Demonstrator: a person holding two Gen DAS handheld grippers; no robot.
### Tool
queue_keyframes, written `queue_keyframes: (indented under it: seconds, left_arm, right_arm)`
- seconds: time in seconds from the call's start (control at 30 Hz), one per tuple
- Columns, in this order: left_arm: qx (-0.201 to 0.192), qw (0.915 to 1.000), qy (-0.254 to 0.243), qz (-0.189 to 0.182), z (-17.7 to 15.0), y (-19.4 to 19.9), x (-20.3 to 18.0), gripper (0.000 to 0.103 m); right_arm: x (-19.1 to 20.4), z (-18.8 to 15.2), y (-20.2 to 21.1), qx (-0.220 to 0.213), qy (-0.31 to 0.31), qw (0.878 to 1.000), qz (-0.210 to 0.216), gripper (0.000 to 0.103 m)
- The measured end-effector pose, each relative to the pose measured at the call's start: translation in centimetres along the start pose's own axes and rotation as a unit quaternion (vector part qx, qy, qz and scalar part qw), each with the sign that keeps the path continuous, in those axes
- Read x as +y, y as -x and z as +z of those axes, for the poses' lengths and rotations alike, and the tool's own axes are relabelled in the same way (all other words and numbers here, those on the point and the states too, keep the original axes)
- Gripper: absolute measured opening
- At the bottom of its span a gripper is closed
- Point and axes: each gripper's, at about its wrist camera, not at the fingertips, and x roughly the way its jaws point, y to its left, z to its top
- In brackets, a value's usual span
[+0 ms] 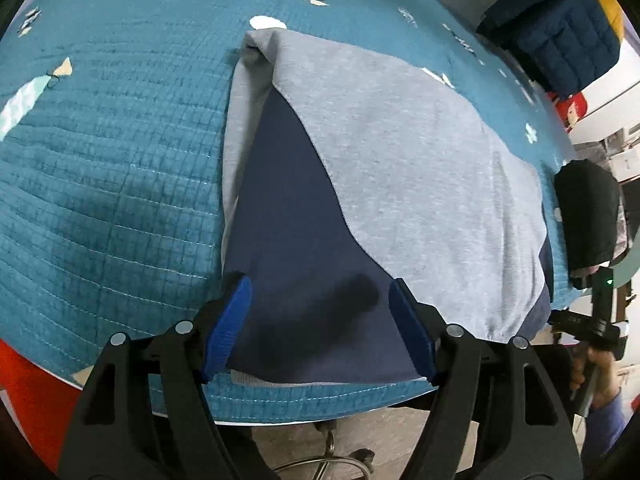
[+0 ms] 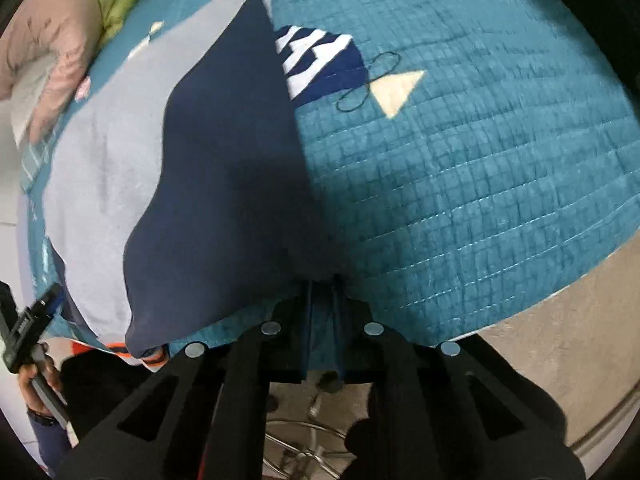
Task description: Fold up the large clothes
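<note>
Right claw (image 2: pixel 322 280) pinches sweatshirt (image 1: pixel 400 152) navy hem | left claw (image 1: pixel 320 320) gapes above it | soft, floppy fleece: grip hem corners.

Even indoor light, soft shadows, slight blur — heavy fisheye edges

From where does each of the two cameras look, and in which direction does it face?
Left wrist: behind the open left gripper, facing across the grey and navy garment on the teal quilt; the person's right hand shows.
Right wrist: behind the shut right gripper, which pinches the garment's navy edge; the left hand shows.
Both share garment and quilt.
</note>
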Motion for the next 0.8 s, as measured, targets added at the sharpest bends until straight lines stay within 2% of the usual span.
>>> queue_keyframes:
  seconds: [0.1, 0.17, 0.2, 0.23, 0.3, 0.4, 0.43, 0.47, 0.57, 0.63, 0.7, 0.73, 0.77, 0.8]
  left_arm:
    - [-0.012, 0.9996, 0.015, -0.019, 0.5, 1.3, 0.5, 0.072]
    - [-0.045, 0.998, 0.023, -0.038, 0.9, 3.5, 1.4, 0.074]
    - [-0.057, 0.9972, 0.028, -0.04, 1.0, 4.1, 1.7, 0.078]
    - [-0.074, 0.9959, 0.039, -0.034, 1.3, 5.0, 2.4, 0.083]
    - [-0.083, 0.9941, 0.064, -0.027, 1.8, 5.5, 3.8, 0.085]
    - [-0.058, 0.9934, 0.095, -0.027, 2.0, 4.0, 4.9, 0.085]
    - [-0.05, 0.9934, 0.1, -0.025, 1.9, 3.4, 4.7, 0.085]
    - [-0.043, 0.9935, 0.102, -0.024, 1.7, 2.7, 4.8, 0.085]
    - [-0.024, 0.9931, 0.111, -0.03, 1.3, 1.3, 5.3, 0.085]
    - [-0.019, 0.9933, 0.109, -0.034, 1.0, 0.6, 5.3, 0.088]
    - [-0.024, 0.9932, 0.107, -0.039, 0.8, 0.3, 5.6, 0.09]
    - [-0.024, 0.9929, 0.109, -0.041, 0.9, 0.3, 5.6, 0.091]
    - [-0.025, 0.9929, 0.109, -0.04, 0.9, 0.3, 5.4, 0.091]
    - [-0.024, 0.9931, 0.108, -0.04, 1.0, 0.3, 5.3, 0.091]
  right_arm:
    - [1.2, 0.4, 2.4, -0.028, 0.013, 0.999, -0.019, 0.011]
    - [2.7, 0.6, 4.5, -0.062, 0.025, 0.997, -0.023, 0.011]
    - [4.0, 0.8, 5.8, -0.081, 0.04, 0.995, -0.028, 0.011]
    - [5.1, 1.0, 6.6, -0.096, 0.048, 0.994, -0.024, 0.011]
    - [8.3, 2.1, 8.1, -0.12, 0.066, 0.99, 0.018, 0.011]
    - [13.1, 3.3, 7.9, -0.133, 0.1, 0.985, 0.041, 0.012]
    - [15.3, 3.9, 7.7, -0.132, 0.111, 0.985, 0.022, 0.01]
    - [17.0, 4.3, 7.9, -0.144, 0.119, 0.982, 0.013, 0.013]
    - [20.2, 4.9, 8.7, -0.165, 0.135, 0.975, 0.058, 0.013]
    - [22.4, 5.3, 7.7, -0.155, 0.168, 0.972, 0.049, 0.013]
    - [23.8, 6.8, 4.4, -0.116, 0.172, 0.976, 0.069, 0.012]
    - [24.1, 7.8, 2.4, -0.095, 0.163, 0.979, 0.081, 0.009]
    - [24.5, 8.2, 0.9, -0.078, 0.156, 0.981, 0.083, 0.002]
    - [24.7, 9.1, -1.1, -0.064, 0.148, 0.984, 0.078, 0.0]
